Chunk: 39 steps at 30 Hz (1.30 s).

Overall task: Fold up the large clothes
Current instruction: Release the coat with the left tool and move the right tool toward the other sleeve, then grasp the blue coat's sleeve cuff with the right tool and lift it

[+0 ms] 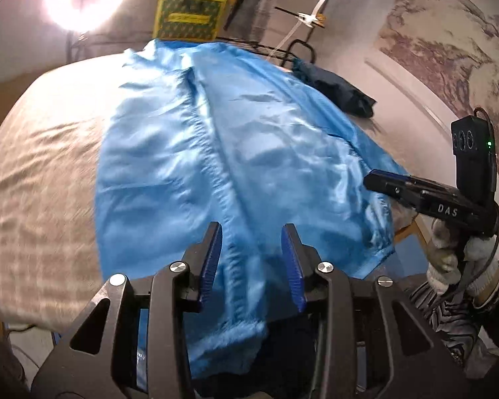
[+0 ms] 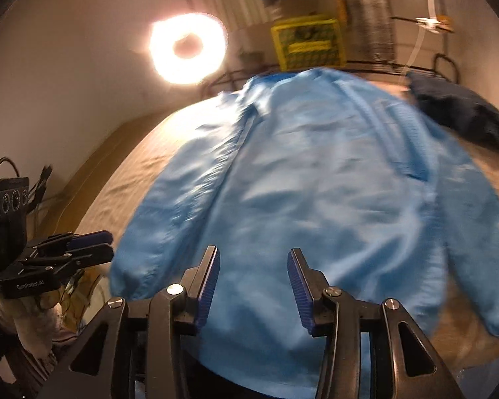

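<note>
A large shiny blue jacket lies spread flat on the beige bed, sleeves along its sides; it also shows in the right wrist view. My left gripper is open, its blue-padded fingers held over the jacket's near hem, nothing between them. My right gripper is open over the hem as well, empty. In the left wrist view the right gripper sits at the jacket's right edge. In the right wrist view the left gripper sits beside the left sleeve cuff.
A dark navy folded garment lies at the bed's far right, also in the right wrist view. A yellow crate and wire rack stand behind the bed. A ring light glares at the far left. A wall runs along the right.
</note>
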### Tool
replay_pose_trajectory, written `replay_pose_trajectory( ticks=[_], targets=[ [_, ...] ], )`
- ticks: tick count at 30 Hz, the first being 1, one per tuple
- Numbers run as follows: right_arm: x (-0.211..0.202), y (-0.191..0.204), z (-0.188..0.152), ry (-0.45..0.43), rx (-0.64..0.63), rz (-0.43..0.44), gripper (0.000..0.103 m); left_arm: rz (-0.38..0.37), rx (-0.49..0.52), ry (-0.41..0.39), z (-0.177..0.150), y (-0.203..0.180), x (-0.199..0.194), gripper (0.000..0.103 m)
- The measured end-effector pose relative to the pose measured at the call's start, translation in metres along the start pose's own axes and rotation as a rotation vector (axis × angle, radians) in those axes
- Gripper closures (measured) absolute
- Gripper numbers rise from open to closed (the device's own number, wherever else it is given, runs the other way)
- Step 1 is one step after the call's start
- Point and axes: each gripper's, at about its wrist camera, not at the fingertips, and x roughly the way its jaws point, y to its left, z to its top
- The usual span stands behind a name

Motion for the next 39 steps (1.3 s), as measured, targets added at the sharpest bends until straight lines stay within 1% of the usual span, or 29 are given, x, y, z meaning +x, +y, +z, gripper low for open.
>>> replay_pose_trajectory(
  ticks=[2,5,8,9,10,11,12,16,18,19,22,25,27,29,31,32,34,36,37,38,39],
  targets=[
    [-0.013,-0.018,0.0,-0.027,0.021,-0.031,0.059,-0.02,0.024,0.005,0.006,-0.012,0.007,0.066],
    [-0.033,-0.053,-0.002,-0.064,0.05,-0.117,0.057,-0.045,0.057,0.015,0.011,-0.028,0.016,0.066],
    [-0.049,-0.091,-0.002,-0.074,0.118,-0.183,0.055,-0.064,0.078,0.032,0.016,-0.04,0.027,0.066],
    [-0.055,-0.105,-0.002,-0.073,0.143,-0.204,0.051,-0.073,0.083,0.042,0.017,-0.044,0.031,0.066],
    [-0.061,-0.118,0.0,-0.071,0.159,-0.232,0.042,-0.079,0.086,0.052,0.019,-0.047,0.035,0.066],
    [-0.066,-0.128,0.002,-0.071,0.169,-0.26,0.036,-0.083,0.088,0.06,0.019,-0.049,0.038,0.066],
    [-0.073,-0.139,0.004,-0.076,0.183,-0.283,0.035,-0.089,0.092,0.069,0.02,-0.051,0.041,0.066],
    [-0.094,-0.176,0.014,-0.078,0.248,-0.347,0.036,-0.098,0.083,0.089,0.021,-0.056,0.05,0.066],
    [-0.098,-0.194,0.016,-0.065,0.285,-0.384,0.036,-0.098,0.066,0.103,0.023,-0.059,0.055,0.066],
    [-0.101,-0.207,0.015,-0.053,0.32,-0.389,0.036,-0.096,0.058,0.106,0.024,-0.06,0.057,0.066],
    [-0.107,-0.239,0.01,-0.038,0.404,-0.405,0.035,-0.103,0.003,0.127,0.032,-0.059,0.064,0.066],
    [-0.108,-0.264,0.005,-0.018,0.424,-0.461,0.035,-0.121,-0.041,0.142,0.039,-0.058,0.07,0.066],
    [-0.105,-0.281,-0.003,0.001,0.445,-0.493,0.035,-0.123,-0.047,0.137,0.041,-0.059,0.072,0.066],
    [-0.101,-0.299,-0.014,0.01,0.496,-0.506,0.035,-0.128,-0.06,0.14,0.04,-0.06,0.074,0.066],
    [-0.094,-0.315,-0.025,0.009,0.558,-0.48,0.035,-0.141,-0.062,0.157,0.038,-0.061,0.074,0.066],
    [-0.088,-0.32,-0.029,0.022,0.578,-0.468,0.036,-0.144,-0.047,0.156,0.037,-0.063,0.073,0.066],
    [-0.077,-0.322,-0.034,0.073,0.575,-0.455,0.04,-0.133,-0.001,0.126,0.034,-0.065,0.068,0.066],
    [-0.069,-0.316,-0.034,0.105,0.526,-0.46,0.05,-0.122,0.031,0.098,0.031,-0.065,0.065,0.066],
    [-0.067,-0.312,-0.033,0.12,0.502,-0.465,0.066,-0.101,0.037,0.1,0.028,-0.062,0.066,0.066],
    [-0.064,-0.308,-0.031,0.132,0.489,-0.467,0.082,-0.099,0.031,0.116,0.027,-0.061,0.069,0.066],
    [-0.064,-0.305,-0.029,0.14,0.487,-0.472,0.087,-0.111,0.022,0.131,0.027,-0.059,0.07,0.066]
  ],
)
